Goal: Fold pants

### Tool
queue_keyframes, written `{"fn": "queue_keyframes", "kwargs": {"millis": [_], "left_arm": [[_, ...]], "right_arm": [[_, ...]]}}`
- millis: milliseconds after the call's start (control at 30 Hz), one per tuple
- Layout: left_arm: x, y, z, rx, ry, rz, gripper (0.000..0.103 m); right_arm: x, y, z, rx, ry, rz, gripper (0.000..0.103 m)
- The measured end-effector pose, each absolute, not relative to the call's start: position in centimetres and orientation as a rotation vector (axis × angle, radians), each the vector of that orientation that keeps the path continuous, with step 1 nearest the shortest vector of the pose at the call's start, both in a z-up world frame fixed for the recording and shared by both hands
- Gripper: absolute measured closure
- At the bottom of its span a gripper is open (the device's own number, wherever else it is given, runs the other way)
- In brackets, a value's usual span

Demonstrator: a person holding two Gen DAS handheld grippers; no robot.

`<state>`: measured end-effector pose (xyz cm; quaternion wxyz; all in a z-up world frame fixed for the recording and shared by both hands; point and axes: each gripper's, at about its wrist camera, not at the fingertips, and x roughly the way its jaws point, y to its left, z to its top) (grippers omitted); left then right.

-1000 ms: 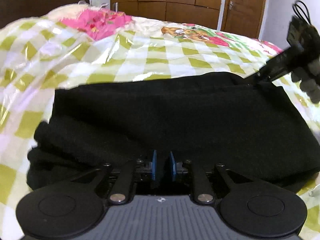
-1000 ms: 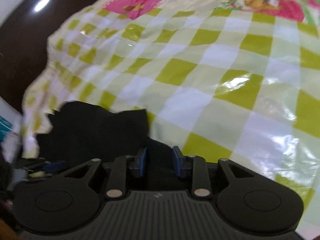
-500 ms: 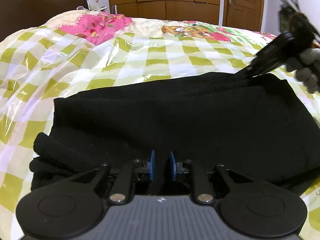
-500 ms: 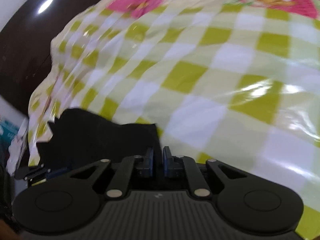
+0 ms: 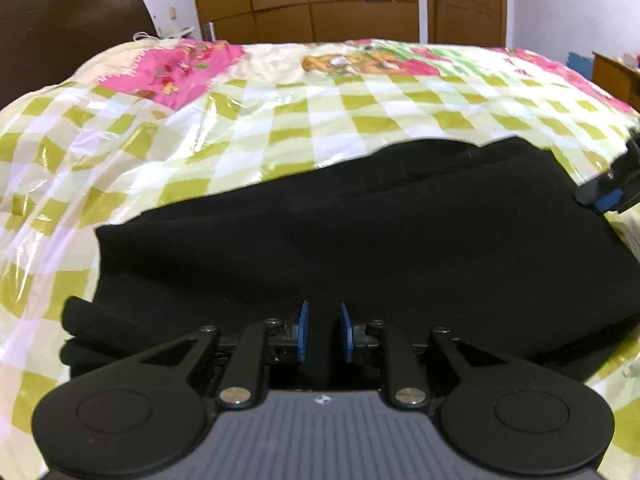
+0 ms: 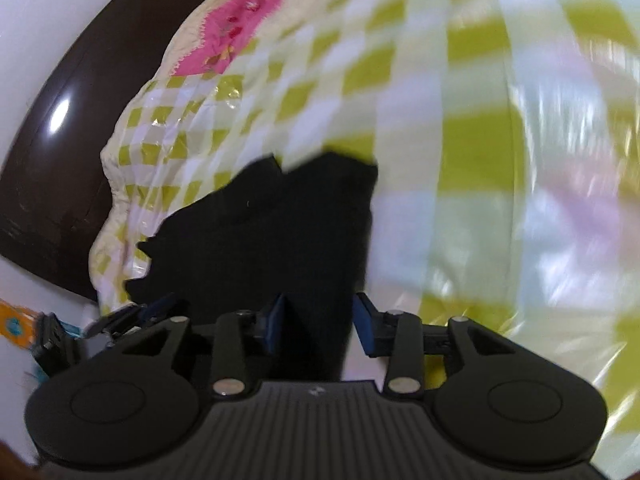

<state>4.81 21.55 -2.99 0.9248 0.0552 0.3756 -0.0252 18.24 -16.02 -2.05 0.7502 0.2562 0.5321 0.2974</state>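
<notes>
Nearest, the left gripper (image 5: pixel 323 332) pinches the near edge of the black pants (image 5: pixel 360 240), folded flat on the bed (image 5: pixel 280 120). Further right, the right gripper (image 6: pixel 320 324) has just been opening, its blue pads spread over the cloth's far corner, not pressing it.

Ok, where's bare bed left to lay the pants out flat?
Free: the checked bedcover beyond the black pants, up to the pink patch, and the strip to their left. Crowded: the near edge, where the left gripper sits, and the right side by the right gripper.
</notes>
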Motion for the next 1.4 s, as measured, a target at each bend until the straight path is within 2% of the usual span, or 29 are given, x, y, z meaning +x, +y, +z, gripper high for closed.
{"fn": "queue_keyframes", "kwargs": {"millis": [100, 333, 533, 567, 633, 667, 700, 767, 1033, 1233, 1400], "left_arm": [[4.8, 21.4, -3.1, 0.11, 0.782, -0.048, 0.07], [4.9, 21.1, -3.1, 0.112, 0.782, -0.064, 0.07], [5.1, 20.8, -3.0, 0.086, 0.768, -0.075, 0.07], [5.2, 20.8, -3.1, 0.089, 0.772, -0.074, 0.07], [5.4, 20.7, -3.2, 0.101, 0.775, -0.067, 0.07], [5.4, 20.7, -3.1, 0.098, 0.776, -0.069, 0.07], [5.4, 20.7, -3.0, 0.096, 0.78, -0.074, 0.07], [5.3, 20.1, -2.8, 0.112, 0.788, -0.093, 0.07], [4.9, 12.4, -2.6, 0.151, 0.777, -0.34, 0.069], [5.4, 6.2, -1.1, 0.213, 0.701, -0.448, 0.069], [5.3, 2.6, -2.5, 0.353, 0.771, -0.465, 0.07]], "right_arm": [[19.1, -15.3, -3.6, 0.667, 1.162, 0.681, 0.051], [18.9, -15.7, -3.3, 0.682, 1.107, 0.723, 0.052], [19.6, -13.7, -5.6, 0.698, 1.155, 0.754, 0.05], [19.8, -13.0, -5.8, 0.697, 1.146, 0.756, 0.051], [19.7, -12.3, -6.1, 0.722, 1.126, 0.711, 0.067], [19.6, -12.2, -5.9, 0.718, 1.118, 0.692, 0.079], [19.3, -12.2, -5.3, 0.716, 1.1, 0.692, 0.084], [18.3, -12.7, -3.9, 0.706, 1.071, 0.695, 0.088], [14.6, -20.7, -0.9, 0.751, 1.047, 0.508, 0.089], [11.3, -27.1, 1.5, 0.743, 1.01, 0.366, 0.088], [10.3, -29.8, 1.3, 0.811, 0.986, 0.324, 0.088]]}}
